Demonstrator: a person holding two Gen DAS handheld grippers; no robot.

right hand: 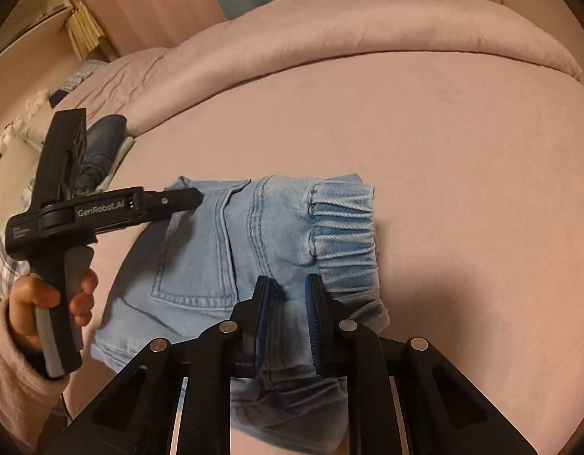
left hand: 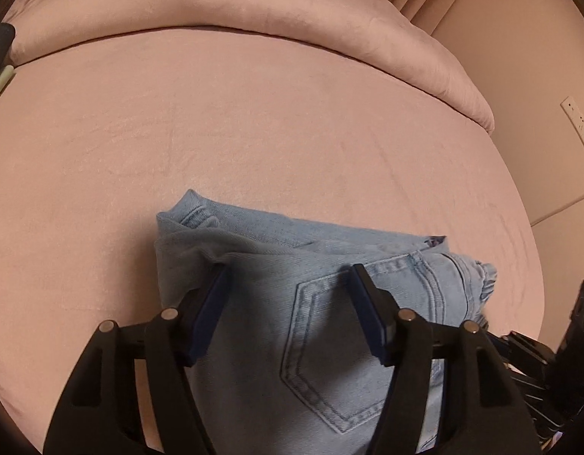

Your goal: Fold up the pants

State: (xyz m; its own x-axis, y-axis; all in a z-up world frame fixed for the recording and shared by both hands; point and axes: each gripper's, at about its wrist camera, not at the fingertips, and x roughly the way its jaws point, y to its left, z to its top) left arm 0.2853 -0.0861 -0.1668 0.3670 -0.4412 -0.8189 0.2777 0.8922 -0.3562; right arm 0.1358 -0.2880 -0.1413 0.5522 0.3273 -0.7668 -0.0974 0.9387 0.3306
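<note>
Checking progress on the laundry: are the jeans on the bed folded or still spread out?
Folded. The jeans lie as a compact stacked bundle on the bed, layers showing at the edges, back pocket on top and elastic waistband at one end.

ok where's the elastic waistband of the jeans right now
In the right wrist view the elastic waistband forms the right end of the folded jeans on the pink bed, just beyond the right tool.
</note>
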